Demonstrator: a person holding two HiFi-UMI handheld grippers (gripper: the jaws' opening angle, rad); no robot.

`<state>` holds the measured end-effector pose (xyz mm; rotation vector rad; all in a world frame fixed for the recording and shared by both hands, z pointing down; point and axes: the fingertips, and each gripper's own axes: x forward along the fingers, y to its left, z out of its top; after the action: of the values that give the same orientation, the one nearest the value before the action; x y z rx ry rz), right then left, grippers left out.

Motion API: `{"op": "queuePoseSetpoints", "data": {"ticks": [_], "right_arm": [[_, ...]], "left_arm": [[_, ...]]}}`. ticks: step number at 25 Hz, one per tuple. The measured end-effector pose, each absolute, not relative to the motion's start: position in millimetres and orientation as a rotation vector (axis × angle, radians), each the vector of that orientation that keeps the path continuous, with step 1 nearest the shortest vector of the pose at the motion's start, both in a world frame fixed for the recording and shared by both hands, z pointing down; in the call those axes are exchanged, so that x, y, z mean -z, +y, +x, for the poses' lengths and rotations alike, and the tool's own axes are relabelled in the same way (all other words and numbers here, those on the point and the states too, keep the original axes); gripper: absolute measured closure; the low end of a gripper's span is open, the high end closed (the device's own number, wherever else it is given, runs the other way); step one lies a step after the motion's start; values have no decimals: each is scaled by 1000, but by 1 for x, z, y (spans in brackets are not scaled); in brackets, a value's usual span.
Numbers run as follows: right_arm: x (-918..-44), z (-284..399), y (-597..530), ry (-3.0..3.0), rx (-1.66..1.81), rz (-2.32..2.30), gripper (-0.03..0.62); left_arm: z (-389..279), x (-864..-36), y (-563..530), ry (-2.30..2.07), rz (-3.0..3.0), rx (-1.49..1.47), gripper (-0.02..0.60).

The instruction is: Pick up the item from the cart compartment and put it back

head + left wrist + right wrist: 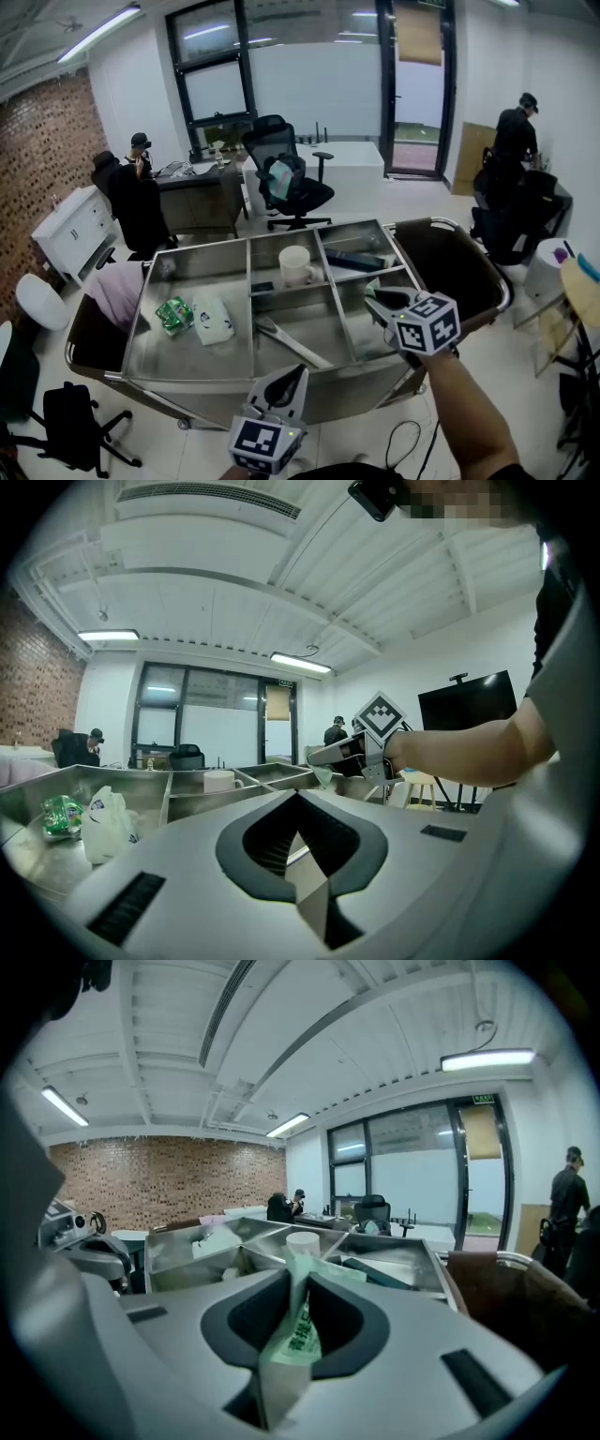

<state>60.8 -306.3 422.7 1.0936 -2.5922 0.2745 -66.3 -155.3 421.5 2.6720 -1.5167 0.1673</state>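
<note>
Right gripper view shows the right gripper [292, 1283] pinching a green packet [300, 1335] above the cart [202, 246] compartments, probably to put it back, while the left gripper [292, 377] waits closed, empty.

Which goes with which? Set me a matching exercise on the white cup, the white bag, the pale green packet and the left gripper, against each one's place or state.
1. white cup
2. white bag
3. pale green packet
4. left gripper

A. between the jaws of the right gripper
B. jaws together, nothing between them
C. left compartment of the cart
D. middle rear compartment of the cart

Pairs: 1-D, 2-C, 3-A, 4-B
</note>
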Motion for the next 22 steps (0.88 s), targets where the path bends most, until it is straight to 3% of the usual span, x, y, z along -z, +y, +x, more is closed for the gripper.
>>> {"op": "queuePoseSetpoints", "data": {"ticks": [3,16,20,22], "right_arm": [[-424,62,-311,-2578,-273,1104,433],[-423,66,-308,-2581,-283,1109,433],[-419,65,-303,-2597,-281,1099,472],[-419,66,-301,-2592,-281,1109,556]], "left_arm": [[-68,-422,-157,-1520,2659,-170,581],[-69,-421,-159,-1525,2658,-176,581],[-67,-421,-159,-1522,2654,-182,581],[-68,-423,-159,-1519,2655,-183,581]]}}
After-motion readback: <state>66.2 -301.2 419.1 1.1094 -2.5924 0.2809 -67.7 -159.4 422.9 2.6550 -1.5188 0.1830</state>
